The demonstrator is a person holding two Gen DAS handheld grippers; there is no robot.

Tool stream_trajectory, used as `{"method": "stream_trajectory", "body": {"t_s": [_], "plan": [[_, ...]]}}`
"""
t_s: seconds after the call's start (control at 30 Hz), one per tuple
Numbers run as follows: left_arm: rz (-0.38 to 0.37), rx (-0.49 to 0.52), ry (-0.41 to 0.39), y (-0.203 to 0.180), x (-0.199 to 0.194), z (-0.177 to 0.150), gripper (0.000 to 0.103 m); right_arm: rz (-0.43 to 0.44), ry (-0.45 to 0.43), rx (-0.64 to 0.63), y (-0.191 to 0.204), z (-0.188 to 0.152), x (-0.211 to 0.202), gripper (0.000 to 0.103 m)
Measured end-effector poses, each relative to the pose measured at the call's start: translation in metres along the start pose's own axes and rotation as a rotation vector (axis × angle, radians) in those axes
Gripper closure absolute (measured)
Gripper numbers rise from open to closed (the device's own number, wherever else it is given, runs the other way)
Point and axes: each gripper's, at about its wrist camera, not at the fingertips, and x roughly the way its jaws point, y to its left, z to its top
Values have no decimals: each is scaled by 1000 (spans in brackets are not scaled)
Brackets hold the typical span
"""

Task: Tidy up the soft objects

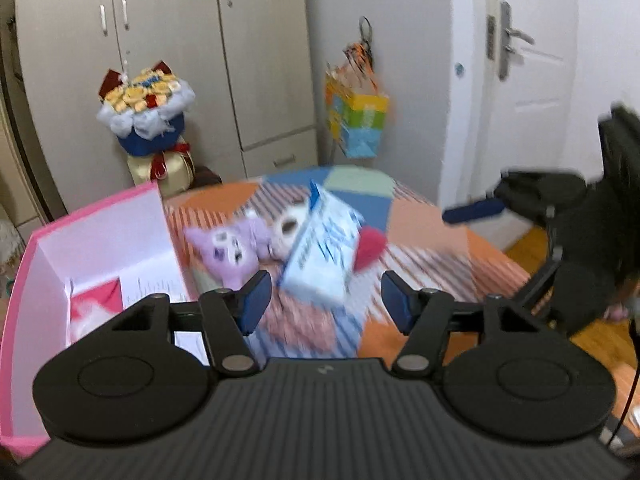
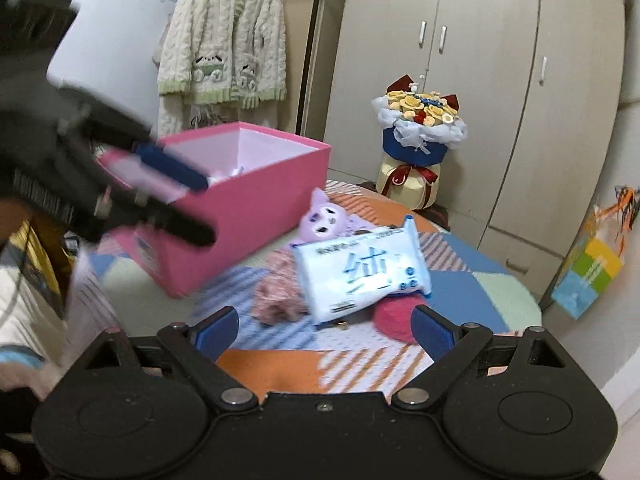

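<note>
On the bed's patchwork cover (image 2: 280,364), a small heap of soft things is lying just beside one open pink box (image 2: 256,200). One purple plush toy (image 2: 322,220) with a pale face is leaning at the back; one light blue tissue pack (image 2: 364,272) with blue print is lying tilted across the heap; one red fluffy item (image 2: 394,314) is showing under its edge. The left gripper (image 1: 324,300) and the right gripper (image 2: 326,330) are both holding their fingers apart and gripping nothing.
</note>
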Motion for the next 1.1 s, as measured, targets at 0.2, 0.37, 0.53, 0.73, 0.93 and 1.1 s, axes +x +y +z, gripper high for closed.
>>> {"method": "stream_trajectory", "body": {"t_s": [0.2, 0.37, 0.53, 0.73, 0.93, 1.1], "plan": [[27, -101, 37, 8, 49, 0, 43, 21, -49, 107, -40, -12, 41, 9], [35, -168, 70, 8, 79, -10, 43, 1, -69, 102, -56, -11, 69, 12], [25, -247, 65, 8, 92, -16, 43, 78, -66, -20, -60, -4, 91, 18], [-24, -429, 75, 20, 104, -29, 44, 203, -61, -46, -87, 10, 106, 16], [-33, -553, 59, 21, 115, -44, 44, 289, 9, -85, -96, 12, 122, 17], [-28, -588, 57, 22, 123, -51, 51, 344, -4, -18, -99, 3, 124, 30]]}}
